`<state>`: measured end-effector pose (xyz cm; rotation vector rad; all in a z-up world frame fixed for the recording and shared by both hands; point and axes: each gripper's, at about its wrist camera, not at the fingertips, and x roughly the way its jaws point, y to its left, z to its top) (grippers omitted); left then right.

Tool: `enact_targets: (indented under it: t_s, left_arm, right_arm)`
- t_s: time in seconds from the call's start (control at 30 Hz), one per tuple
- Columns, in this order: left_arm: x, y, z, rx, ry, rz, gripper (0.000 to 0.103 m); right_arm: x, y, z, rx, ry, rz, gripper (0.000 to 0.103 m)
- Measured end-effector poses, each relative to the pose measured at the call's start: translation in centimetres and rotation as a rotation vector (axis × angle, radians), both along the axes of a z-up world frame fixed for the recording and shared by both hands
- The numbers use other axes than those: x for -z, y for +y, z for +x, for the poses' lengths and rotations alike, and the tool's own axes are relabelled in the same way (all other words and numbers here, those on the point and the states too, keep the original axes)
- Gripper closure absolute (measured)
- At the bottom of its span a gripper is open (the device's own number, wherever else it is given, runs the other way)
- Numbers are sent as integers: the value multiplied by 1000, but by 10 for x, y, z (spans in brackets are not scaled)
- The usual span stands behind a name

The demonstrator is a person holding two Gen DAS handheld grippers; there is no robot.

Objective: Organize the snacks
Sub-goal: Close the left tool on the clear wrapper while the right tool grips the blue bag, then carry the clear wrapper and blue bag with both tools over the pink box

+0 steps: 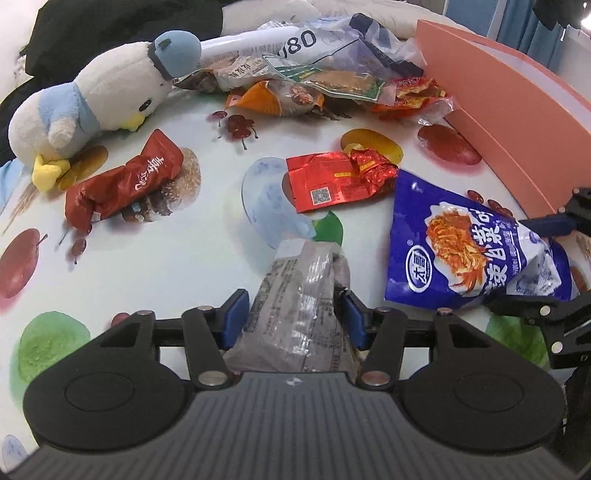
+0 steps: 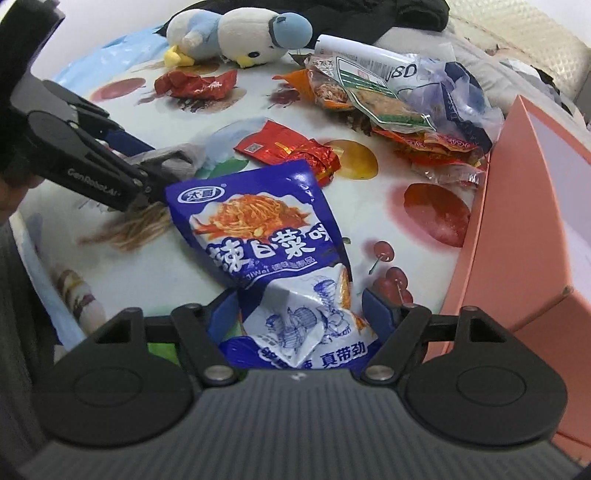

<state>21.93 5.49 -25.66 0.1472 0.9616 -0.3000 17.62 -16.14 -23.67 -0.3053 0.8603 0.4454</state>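
My left gripper [image 1: 293, 306] is shut on a grey snack packet [image 1: 299, 317], held just above the fruit-print tablecloth [image 1: 207, 236]. My right gripper [image 2: 301, 306] is shut on the lower end of a blue kimchi snack bag [image 2: 255, 221]; this bag also shows at the right of the left wrist view [image 1: 458, 243]. Loose on the cloth lie a dark red packet [image 1: 122, 181] at the left and a bright red foil packet [image 1: 332, 181] in the middle. A pile of mixed snack packets [image 1: 314, 81] lies at the back beside the pink box [image 1: 517, 122].
A white and blue plush bird [image 1: 92, 96] lies at the back left. The open pink box [image 2: 535, 206] stands along the right side. A white cylinder marked 80 [image 1: 258, 44] lies behind the pile. Dark clothing [image 1: 110, 22] lies beyond the cloth.
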Motion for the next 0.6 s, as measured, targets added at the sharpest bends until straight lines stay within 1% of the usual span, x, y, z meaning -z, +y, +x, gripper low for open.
enact_targets:
  t_s: [0.03, 0.17, 0.23, 0.3, 0.47, 0.6]
  left_arm:
    - [0, -1, 0, -4, 0, -3, 48]
    - [-4, -3, -6, -47, -4, -5, 54]
    - [-7, -2, -11, -77, -3, -32, 55]
    - [-11, -2, -17, -110, -2, -52, 56]
    - [-26, -3, -37, -171, -10, -107, 56]
    - [-46, -6, -53, -223, -25, -133, 56]
  right_arm:
    - [0, 0, -2, 2, -6, 1, 30]
    - [-3, 5, -7, 7, -34, -14, 45]
    - [-7, 5, -9, 12, -37, -15, 49]
    - [-11, 3, -9, 31, -34, -1, 58]
    - [-22, -4, -15, 108, -44, 35, 62]
    - [-34, -10, -28, 159, -58, 74, 63]
